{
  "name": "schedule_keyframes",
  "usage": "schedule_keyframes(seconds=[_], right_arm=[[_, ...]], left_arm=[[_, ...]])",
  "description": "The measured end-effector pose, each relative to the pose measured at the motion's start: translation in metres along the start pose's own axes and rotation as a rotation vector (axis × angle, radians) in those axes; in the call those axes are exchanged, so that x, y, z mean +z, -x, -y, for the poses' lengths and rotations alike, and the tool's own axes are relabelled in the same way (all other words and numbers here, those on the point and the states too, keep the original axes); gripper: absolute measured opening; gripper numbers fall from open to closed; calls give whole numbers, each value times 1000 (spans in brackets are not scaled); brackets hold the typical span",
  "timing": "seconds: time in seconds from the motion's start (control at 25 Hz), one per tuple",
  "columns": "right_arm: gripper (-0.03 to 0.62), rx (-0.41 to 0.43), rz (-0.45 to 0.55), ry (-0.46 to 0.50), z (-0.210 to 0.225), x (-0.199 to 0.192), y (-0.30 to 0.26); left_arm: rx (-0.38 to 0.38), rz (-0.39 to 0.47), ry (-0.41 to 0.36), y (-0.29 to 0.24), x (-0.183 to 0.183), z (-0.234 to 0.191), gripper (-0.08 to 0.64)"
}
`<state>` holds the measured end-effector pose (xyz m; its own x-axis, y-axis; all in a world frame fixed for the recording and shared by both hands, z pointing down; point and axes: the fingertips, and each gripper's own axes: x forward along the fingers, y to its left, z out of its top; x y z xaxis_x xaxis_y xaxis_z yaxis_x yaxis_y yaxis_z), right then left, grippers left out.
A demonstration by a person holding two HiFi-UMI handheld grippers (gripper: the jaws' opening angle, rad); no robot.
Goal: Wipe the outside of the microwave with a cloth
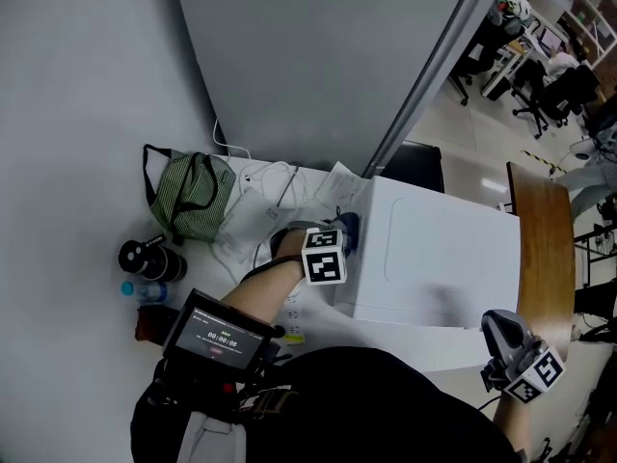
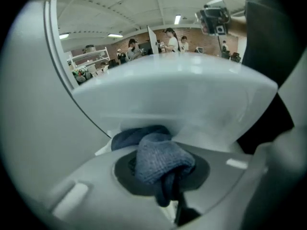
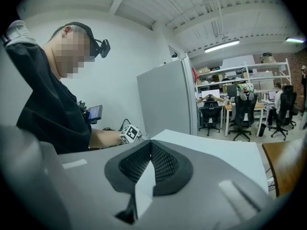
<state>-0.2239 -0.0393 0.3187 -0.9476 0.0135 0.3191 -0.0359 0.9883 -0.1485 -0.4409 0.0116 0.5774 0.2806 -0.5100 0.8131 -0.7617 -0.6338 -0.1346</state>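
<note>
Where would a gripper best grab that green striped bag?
Probably the dark strap looping free at the left end of the green striped bag, coming from above. It looks thin enough to fit between jaws, while the body is a wide, soft bulge.

2 hand-held grippers (image 1: pixel 337 231) (image 1: pixel 503 328), 1 microwave (image 1: pixel 434 258), 1 cloth (image 2: pixel 158 159), 1 striped bag (image 1: pixel 193 196), 1 btl (image 1: pixel 143 290)

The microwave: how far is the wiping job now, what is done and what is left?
Done: the left gripper is shut on the blue cloth. In hand: the cloth presses against the microwave at its left edge. Left: no surface shows wiping traces, so how much is finished cannot be told; probably most of it remains. The right gripper is shut, empty, near its right front corner.
</note>
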Motion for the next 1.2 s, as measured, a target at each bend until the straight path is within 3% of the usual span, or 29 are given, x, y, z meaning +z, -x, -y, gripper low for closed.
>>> schedule_keyframes(seconds=[0.28, 0.4, 0.52, 0.68, 0.8, 0.92, 1.04, 1.2], right_arm=[[5, -49, -57, 0, -2, -8, 9], [5, -35, -51, 9, -4, -7, 6], [5, -3, -21, 23, -4, -1, 3], [5, 52, 37, 27, -4, 7, -3], [5, 95, 79, 22, -4, 10, -10], [5, 117, 90, 25, -7, 10, -12], [5, 99, 80, 21, -6, 6, -4], [5, 32, 42, 0, 1, -5, 12]], left_arm=[[-61, -156, -9, -97, -69, 11, 56], [-82, -190, 11, -110, -81, 18, 57], [-54, -145, 50, -74, -65, 10, 57], [31, 25, 152, 32, -12, -3, 57], [69, 57, 109, 88, 26, 7, 57], [20, 8, 52, 78, 41, 31, 57], [14, -104, 7, 42, 20, 41, 57], [-34, -157, -43, -5, -14, 44, 57]])
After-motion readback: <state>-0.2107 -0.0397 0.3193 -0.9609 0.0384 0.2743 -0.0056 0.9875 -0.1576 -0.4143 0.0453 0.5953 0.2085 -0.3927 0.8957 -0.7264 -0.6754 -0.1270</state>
